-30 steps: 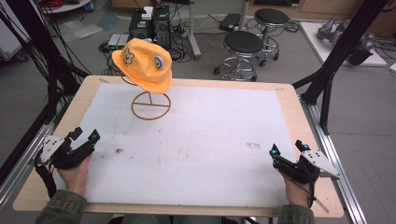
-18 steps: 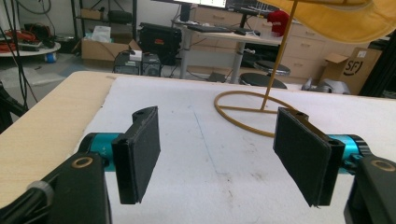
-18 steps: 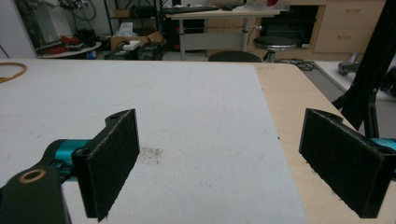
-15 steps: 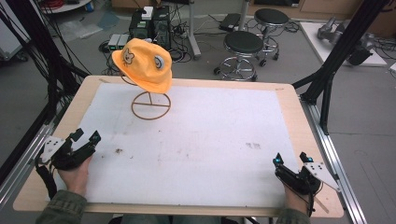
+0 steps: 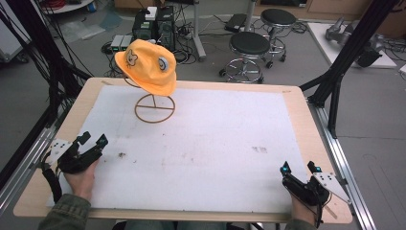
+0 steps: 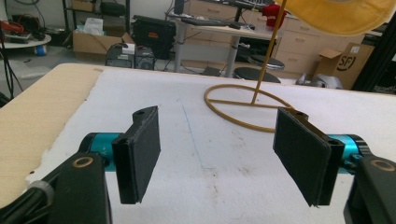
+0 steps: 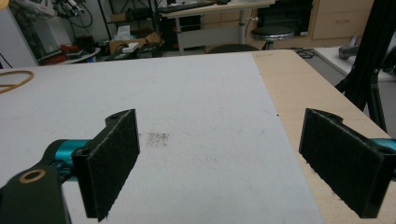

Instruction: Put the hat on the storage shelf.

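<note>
Both tongs gape wide and empty: left tongs (image 5: pixel 93 141) and right tongs (image 5: pixel 299 167) rest on the table (image 5: pixel 297 103), well apart from the yellow hat (image 5: pixel 146 64) on its wire stand (image 5: pixel 154 108).

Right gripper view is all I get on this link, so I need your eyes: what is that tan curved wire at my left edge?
Observer: It is the ring base of a wire stand. An orange hat sits on top of the stand, at the far left of the table.
Operator: Where is the other gripper?
Observer: The left gripper is at the table's near left edge, jaws open with nothing between them.
Operator: Does it face the stand?
Observer: Yes. In the left gripper view the ring lies ahead, between and beyond its jaws, with the hat's brim above it.
</note>
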The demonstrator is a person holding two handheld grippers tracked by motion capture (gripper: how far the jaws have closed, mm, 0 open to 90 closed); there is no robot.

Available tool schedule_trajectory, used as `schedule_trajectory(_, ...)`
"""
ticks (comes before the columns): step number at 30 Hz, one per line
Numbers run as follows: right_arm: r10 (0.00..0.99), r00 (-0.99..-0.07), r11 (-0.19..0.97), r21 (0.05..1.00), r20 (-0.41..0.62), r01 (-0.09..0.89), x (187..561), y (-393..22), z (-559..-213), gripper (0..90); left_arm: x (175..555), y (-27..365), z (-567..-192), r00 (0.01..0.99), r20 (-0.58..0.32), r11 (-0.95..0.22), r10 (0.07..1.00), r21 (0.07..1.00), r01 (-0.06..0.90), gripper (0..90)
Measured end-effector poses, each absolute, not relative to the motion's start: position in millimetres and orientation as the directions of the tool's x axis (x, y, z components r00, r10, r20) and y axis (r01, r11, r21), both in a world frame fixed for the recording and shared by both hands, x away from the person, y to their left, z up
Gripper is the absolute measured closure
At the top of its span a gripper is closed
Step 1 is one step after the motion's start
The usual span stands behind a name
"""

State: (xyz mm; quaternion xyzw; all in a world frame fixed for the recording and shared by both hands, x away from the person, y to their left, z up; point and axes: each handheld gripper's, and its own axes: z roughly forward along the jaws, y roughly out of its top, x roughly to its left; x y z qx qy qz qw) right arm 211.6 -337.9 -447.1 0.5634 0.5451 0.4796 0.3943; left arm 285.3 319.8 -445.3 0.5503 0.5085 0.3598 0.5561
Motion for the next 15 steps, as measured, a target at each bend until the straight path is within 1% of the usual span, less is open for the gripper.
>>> schedule_trajectory(6,0.992,-0.063,-0.094,0.966,0.112,0.242,211.4,-336.9,-447.9,11.3,284.6,317.2,-445.1,0.234,-0.167,0.13,0.958,0.978,0.164,32.1)
schedule_trajectory(15,0.995,-0.071,-0.047,0.968,0.066,0.247,211.2,-336.7,-447.6,12.5,285.3,317.2,-445.5,0.235,-0.171,0.134,0.957,0.977,0.167,32.2)
